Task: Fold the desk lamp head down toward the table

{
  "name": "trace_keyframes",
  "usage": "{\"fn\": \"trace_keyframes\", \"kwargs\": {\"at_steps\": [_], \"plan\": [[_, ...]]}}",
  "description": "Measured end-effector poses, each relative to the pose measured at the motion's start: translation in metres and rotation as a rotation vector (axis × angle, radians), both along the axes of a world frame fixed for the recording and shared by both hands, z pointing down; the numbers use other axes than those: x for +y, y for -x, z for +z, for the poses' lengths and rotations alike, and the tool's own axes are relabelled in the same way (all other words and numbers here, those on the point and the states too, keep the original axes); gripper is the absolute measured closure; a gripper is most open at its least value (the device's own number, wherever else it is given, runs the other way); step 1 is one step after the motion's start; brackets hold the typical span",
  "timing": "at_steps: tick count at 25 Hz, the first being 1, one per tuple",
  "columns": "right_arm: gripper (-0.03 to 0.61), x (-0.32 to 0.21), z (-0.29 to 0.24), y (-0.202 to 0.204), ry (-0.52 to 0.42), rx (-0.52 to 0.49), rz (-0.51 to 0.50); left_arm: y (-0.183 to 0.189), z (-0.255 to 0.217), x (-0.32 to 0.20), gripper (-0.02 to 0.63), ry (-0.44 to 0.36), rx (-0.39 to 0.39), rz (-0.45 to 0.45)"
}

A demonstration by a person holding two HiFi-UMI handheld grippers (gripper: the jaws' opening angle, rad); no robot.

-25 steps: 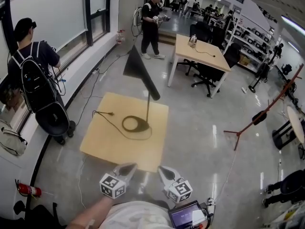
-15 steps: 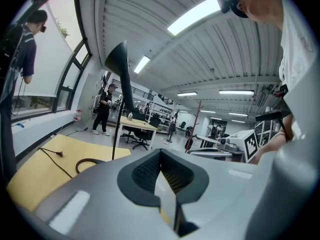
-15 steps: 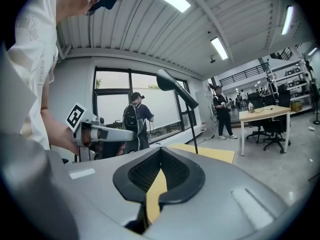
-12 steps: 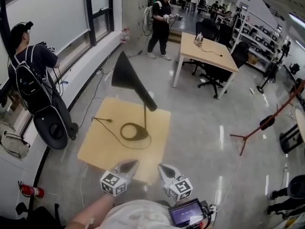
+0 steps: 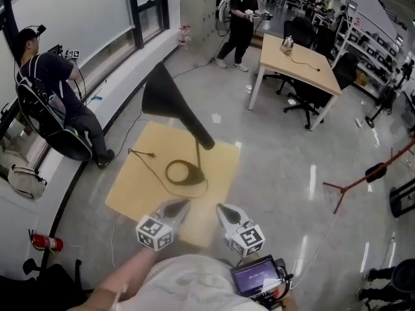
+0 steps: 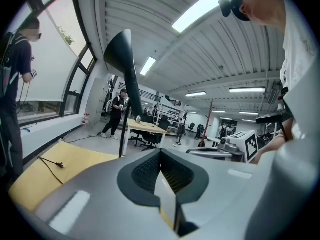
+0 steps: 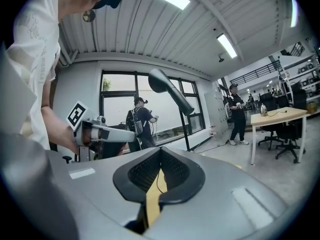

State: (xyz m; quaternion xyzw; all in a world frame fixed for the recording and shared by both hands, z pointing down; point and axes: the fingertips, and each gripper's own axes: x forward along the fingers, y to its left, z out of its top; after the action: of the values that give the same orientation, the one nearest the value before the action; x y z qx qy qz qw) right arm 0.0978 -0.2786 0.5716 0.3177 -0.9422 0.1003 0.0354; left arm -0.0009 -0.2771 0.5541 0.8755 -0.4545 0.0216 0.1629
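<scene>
Approach step, we judged: left claw [image 5: 175, 206] and right claw [image 5: 224, 208] — closed, empty — sat at six o'clock of the table [image 5: 136, 186]; the lamp head [image 5: 170, 102] needed grasping next.

I wear a white short-sleeved T-shirt [image 5: 185, 289] and a black head-mounted camera [image 6: 233, 7]. A small black device with a lit purple screen [image 5: 254, 282] sits at my front. My left gripper [image 5: 175, 207] and right gripper [image 5: 224, 210] are pale grey moulded shells. Each carries a white cube printed with black square markers [image 5: 154, 233], and their fingers [image 6: 145, 171] are lined with dark ribbed pads.
</scene>
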Motion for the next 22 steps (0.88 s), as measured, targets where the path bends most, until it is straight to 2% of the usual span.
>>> {"fn": "trace_keyframes", "kwargs": {"at_steps": [5, 11, 16, 22], "plan": [[0.565, -0.014, -0.009, -0.004, -0.003, -0.012, -0.039, -0.006, -0.001, -0.008, 0.612, 0.034, 0.016, -0.050], [0.565, -0.029, -0.011, 0.008, -0.003, -0.016, -0.077, 0.005, 0.002, -0.014, 0.612, 0.063, 0.016, -0.089], [0.565, -0.035, -0.011, 0.016, -0.011, 0.005, -0.097, 0.010, 0.000, -0.018, 0.612, 0.060, 0.008, -0.090], [0.565, -0.047, -0.015, 0.018, -0.013, 0.012, -0.063, 0.014, -0.003, -0.031, 0.612, 0.057, 0.015, -0.061]]}}
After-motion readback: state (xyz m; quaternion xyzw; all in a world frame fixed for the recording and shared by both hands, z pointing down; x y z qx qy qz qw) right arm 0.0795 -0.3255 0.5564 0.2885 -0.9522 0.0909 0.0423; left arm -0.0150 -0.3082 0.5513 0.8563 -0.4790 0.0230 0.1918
